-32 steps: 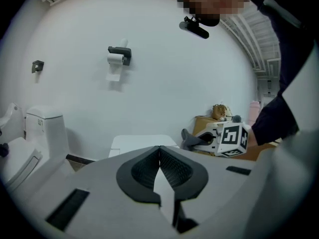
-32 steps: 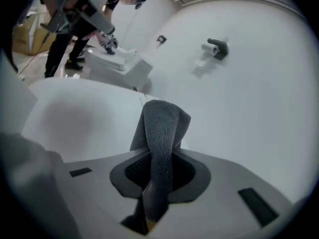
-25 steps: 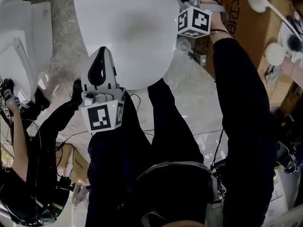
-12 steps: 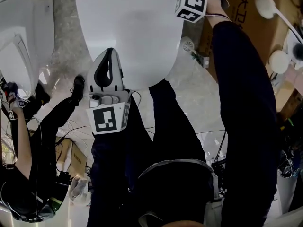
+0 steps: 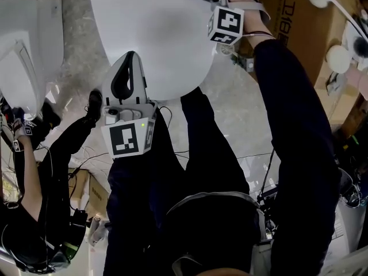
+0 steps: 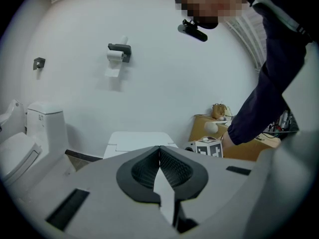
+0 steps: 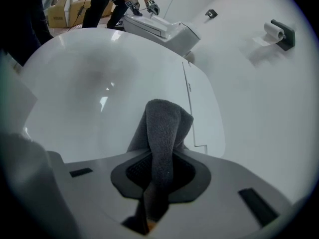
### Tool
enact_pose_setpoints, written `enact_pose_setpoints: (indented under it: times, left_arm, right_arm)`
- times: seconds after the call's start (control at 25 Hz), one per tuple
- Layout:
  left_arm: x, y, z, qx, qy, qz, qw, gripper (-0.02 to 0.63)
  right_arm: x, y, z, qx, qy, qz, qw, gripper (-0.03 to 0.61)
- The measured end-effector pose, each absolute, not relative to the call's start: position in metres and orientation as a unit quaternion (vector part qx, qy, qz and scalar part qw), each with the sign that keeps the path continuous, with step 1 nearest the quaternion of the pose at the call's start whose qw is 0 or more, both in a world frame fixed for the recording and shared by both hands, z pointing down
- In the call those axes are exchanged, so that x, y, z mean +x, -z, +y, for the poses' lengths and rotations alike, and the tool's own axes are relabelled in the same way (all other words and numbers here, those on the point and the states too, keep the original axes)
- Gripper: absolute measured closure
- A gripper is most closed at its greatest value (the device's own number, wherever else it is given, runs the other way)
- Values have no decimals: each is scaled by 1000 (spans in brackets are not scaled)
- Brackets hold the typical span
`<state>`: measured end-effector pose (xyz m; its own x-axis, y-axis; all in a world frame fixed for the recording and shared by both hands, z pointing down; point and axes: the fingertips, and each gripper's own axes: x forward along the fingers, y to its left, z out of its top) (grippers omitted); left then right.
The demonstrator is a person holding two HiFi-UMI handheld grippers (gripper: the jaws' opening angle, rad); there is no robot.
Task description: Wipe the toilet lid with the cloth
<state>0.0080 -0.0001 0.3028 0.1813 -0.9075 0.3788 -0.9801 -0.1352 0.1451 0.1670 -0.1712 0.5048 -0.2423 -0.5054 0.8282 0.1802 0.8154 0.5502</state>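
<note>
Grey cloth (image 7: 162, 128): pinched in the right gripper (image 7: 158, 176), jaws shut tight on a fold. The free end bunches ahead of them, over the back right part of the toilet lid (image 7: 94, 83), near the cistern. I cannot tell whether it presses on the lid.
Left gripper (image 6: 159, 153): jaws together with nothing between them, hanging above the lid's near edge.
Progress: the lid is down, plain white, and shows no streak or damp trail to mark wiped ground. I judge the wiping is in hand at the back right, with the broad middle and near edge likely left to do.
Containers: the cardboard box (image 5: 296, 25) beside the toilet has its contents out of sight. The wall holder (image 6: 118, 51) carries a toilet roll with a sheet hanging.
Nearby: a second toilet (image 6: 35, 133) stands to the left.
</note>
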Motion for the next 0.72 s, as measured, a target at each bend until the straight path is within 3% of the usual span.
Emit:
enact_pose_setpoints:
  times: [0.72]
  left_arm:
    - [27, -287, 44, 786, -91, -587, 171, 598]
  right_arm:
    - [199, -515, 45, 48, 230, -748, 620, 512]
